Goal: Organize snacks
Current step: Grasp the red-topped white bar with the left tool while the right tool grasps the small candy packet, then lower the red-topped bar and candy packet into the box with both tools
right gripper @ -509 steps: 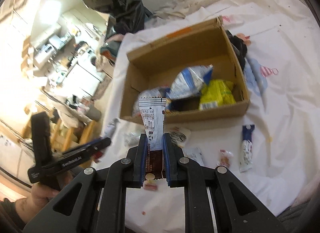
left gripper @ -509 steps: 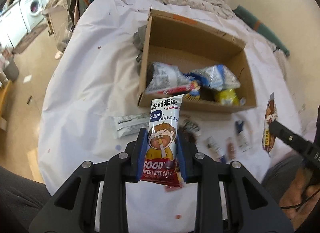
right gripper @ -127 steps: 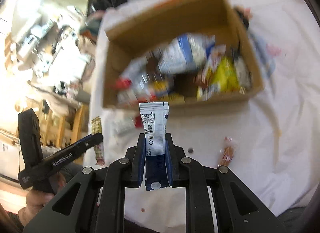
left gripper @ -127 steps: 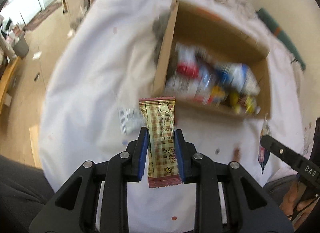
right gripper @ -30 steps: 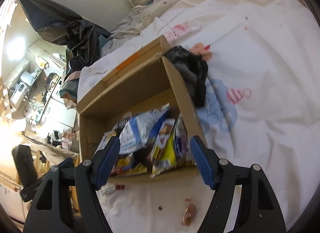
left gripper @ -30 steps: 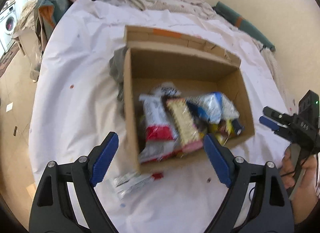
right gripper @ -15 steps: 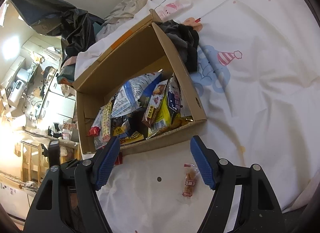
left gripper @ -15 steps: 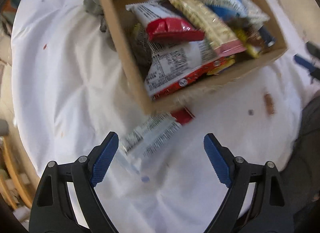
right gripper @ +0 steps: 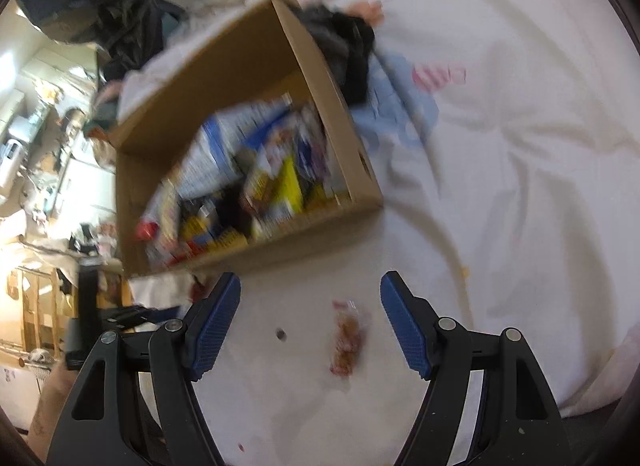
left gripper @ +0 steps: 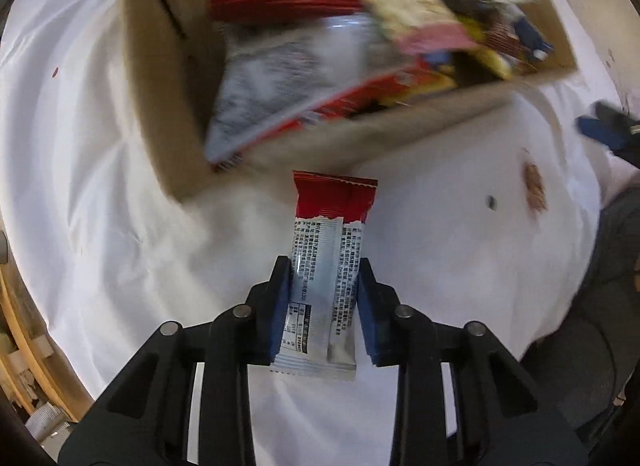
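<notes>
My left gripper (left gripper: 323, 308) is shut on a white snack bar with a red top end (left gripper: 326, 266) and holds it above the white sheet, just in front of the cardboard box (left gripper: 168, 113). The box is full of snack packets (left gripper: 288, 65). It also shows in the right wrist view (right gripper: 332, 97). My right gripper (right gripper: 310, 324) is open and empty, with a small brownish snack packet (right gripper: 347, 340) lying on the sheet between its fingers. That packet also shows in the left wrist view (left gripper: 534, 185).
A white sheet (right gripper: 500, 185) covers the surface. A dark cloth (right gripper: 344, 49) lies against the box's right side. A small dark spot (right gripper: 281, 333) is on the sheet. The left gripper shows at the left edge of the right wrist view (right gripper: 120, 316).
My left gripper has shut on the white and red snack bar that lay in front of the box and lifted it. My right gripper has dropped closer over the small brown packet.
</notes>
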Action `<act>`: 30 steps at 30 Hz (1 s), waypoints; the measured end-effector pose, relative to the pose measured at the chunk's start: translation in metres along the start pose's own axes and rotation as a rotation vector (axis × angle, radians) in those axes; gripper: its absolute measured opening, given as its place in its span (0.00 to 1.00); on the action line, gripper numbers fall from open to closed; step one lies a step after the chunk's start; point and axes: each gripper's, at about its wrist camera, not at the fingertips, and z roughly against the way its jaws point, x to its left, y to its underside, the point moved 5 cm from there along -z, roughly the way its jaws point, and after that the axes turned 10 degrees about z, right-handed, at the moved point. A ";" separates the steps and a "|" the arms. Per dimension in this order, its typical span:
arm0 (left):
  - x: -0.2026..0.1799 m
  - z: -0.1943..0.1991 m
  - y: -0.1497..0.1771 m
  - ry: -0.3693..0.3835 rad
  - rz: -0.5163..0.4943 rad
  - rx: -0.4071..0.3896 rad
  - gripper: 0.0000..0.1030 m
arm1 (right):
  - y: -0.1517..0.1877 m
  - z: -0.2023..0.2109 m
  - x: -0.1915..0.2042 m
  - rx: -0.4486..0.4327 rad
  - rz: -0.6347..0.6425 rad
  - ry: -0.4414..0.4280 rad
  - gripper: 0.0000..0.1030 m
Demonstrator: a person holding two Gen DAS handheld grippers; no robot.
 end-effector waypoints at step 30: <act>0.011 0.107 0.048 0.001 0.247 -0.439 0.27 | 0.028 -0.021 0.069 0.065 0.380 0.052 0.18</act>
